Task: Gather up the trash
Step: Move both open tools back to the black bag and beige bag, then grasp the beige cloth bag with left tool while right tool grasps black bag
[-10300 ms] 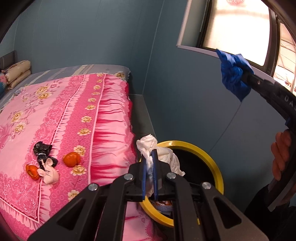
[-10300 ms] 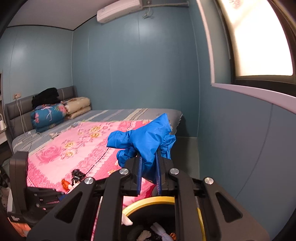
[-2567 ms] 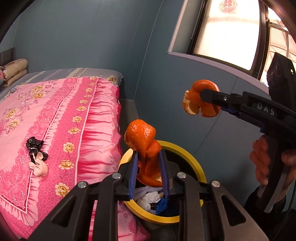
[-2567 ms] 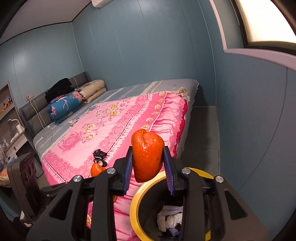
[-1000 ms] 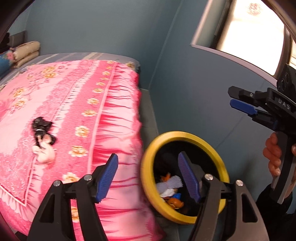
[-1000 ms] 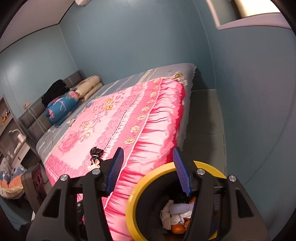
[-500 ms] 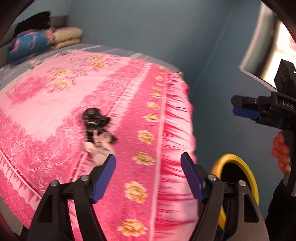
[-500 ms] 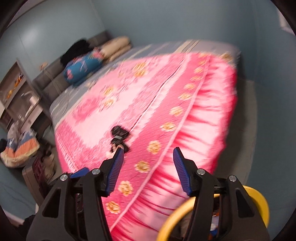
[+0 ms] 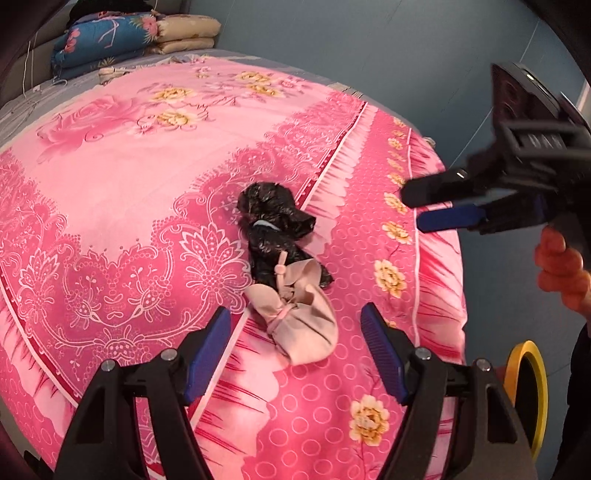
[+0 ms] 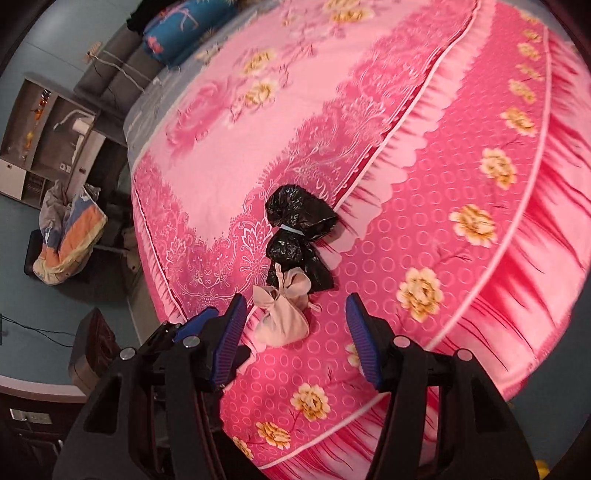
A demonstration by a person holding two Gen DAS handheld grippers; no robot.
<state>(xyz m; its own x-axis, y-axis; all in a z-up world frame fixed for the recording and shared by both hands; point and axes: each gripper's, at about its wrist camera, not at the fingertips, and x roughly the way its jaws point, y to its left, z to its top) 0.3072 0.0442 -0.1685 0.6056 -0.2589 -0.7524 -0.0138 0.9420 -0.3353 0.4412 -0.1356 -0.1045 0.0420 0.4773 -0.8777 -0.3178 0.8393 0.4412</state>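
Two pieces of trash lie together on a bed covered by a pink flowered bedspread (image 9: 122, 177). The black bag (image 9: 275, 229) is crumpled shiny plastic, cinched near its middle by a pale band. The pink pouch (image 9: 306, 325) is knotted at its top and lies touching the black bag's near end, partly overlapping it. Both sit near the bed's corner, on the patterned border of the spread.

The left gripper (image 9: 295, 350) hovers above the bed with its blue-padded jaws wide open; they have just been opening a little further. In the left wrist view the pink pouch shows between and just beyond the pads, and nothing is gripped. The right gripper (image 10: 295, 332) also points down at the bed, its jaws open and empty, with the pink pouch (image 10: 282, 314) showing between the pads and the black bag (image 10: 299, 240) just past it. The left wrist view shows the right gripper (image 9: 436, 206) from the side, above the bed's right edge, held by a hand (image 9: 561, 269).

A yellow-rimmed bin (image 9: 535, 391) stands on the floor beside the bed, at the lower right of the left wrist view, mostly hidden. At the head of the bed lie a blue flowered bundle (image 9: 103, 37) and folded beige bedding (image 9: 188, 33). The right wrist view shows a striped bag (image 10: 66, 236) on the floor and shelves (image 10: 44, 129) beyond the bed. The walls are blue-grey.
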